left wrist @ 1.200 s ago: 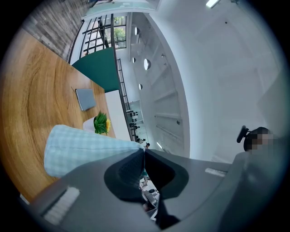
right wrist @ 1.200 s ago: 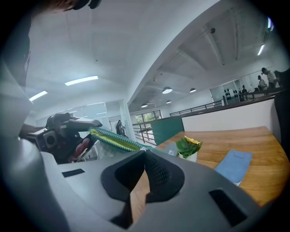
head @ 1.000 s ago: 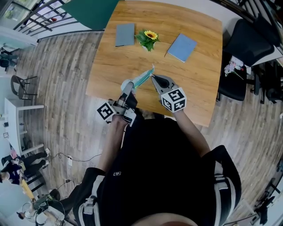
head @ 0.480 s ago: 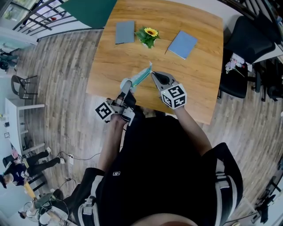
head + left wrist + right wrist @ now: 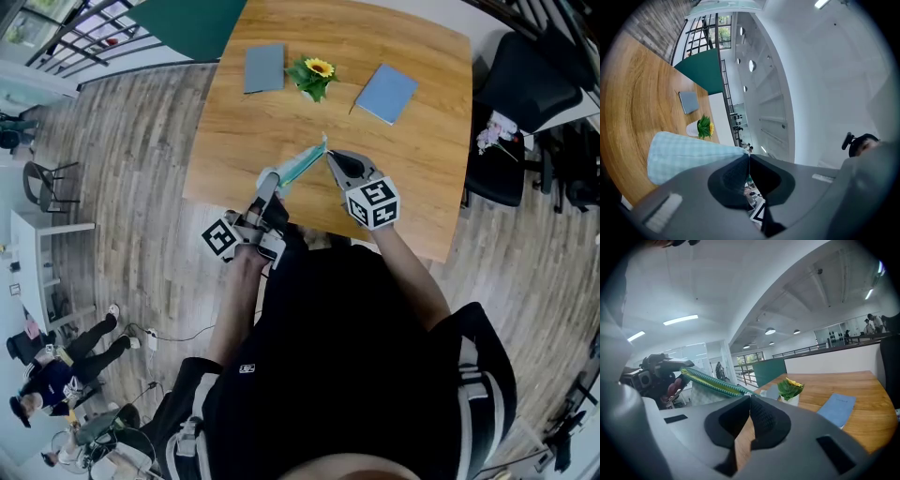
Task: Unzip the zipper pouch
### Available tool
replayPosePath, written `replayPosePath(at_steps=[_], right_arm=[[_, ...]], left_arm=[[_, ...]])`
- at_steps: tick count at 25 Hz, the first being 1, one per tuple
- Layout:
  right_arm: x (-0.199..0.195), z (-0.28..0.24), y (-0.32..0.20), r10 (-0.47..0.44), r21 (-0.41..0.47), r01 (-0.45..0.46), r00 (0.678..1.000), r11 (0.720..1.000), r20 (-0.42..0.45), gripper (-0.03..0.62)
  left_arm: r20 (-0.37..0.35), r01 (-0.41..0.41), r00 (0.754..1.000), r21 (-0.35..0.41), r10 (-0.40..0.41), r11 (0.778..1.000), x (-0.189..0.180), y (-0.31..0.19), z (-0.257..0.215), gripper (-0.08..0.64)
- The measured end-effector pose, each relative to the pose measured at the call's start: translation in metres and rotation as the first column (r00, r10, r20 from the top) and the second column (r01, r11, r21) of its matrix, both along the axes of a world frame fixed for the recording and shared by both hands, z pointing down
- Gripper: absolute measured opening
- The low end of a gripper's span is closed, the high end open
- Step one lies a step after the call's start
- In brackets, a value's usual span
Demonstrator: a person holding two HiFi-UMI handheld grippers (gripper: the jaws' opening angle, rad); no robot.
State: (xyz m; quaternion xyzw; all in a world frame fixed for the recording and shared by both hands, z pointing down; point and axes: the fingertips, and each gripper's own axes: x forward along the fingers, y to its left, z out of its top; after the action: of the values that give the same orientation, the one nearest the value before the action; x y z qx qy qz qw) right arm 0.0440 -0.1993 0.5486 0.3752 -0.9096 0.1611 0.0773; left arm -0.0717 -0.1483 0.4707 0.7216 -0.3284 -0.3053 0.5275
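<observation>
Left claw (image 5: 747, 157), right claw (image 5: 750, 398) on pouch (image 5: 302, 165)

Beyond the pouch (image 5: 302, 165) that I hold, bare table (image 5: 234, 141) gives me free passage on either side. Far row of obstacles: grey notebook (image 5: 264, 69), potted flower (image 5: 314, 79) just beside it, blue notebook (image 5: 386, 96) further right, a gap between.

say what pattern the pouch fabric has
The pouch is a pale blue-and-white check, clearest in the left gripper view.
</observation>
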Motion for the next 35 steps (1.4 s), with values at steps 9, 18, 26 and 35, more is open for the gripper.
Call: replayPosePath(at_steps=[9,18,26,35], right_arm=[[0.001,-0.001,-0.001,0.017,-0.003,-0.017,1.000,1.000,-0.002,0.006],[0.003,0.002,-0.002,0.021,-0.004,-0.021,1.000,1.000,-0.003,0.006],[0.003,0.006,-0.003,0.027,-0.015,-0.027,1.000,1.000,-0.003,0.006],[0.013,0.008,-0.009,0.047,-0.015,-0.047,0.999,0.999,-0.010,0.006]], left_arm=[[-0.009,-0.010,1.000,0.001,0.010,1.000,0.000,0.004,-0.002,0.006],[-0.007,-0.009,1.000,0.004,0.009,1.000,0.000,0.005,-0.002,0.006],[-0.007,-0.012,1.000,0.004,0.012,1.000,0.002,0.007,0.000,0.006],[-0.013,-0.007,1.000,0.004,0.007,1.000,0.001,0.007,-0.001,0.006]])
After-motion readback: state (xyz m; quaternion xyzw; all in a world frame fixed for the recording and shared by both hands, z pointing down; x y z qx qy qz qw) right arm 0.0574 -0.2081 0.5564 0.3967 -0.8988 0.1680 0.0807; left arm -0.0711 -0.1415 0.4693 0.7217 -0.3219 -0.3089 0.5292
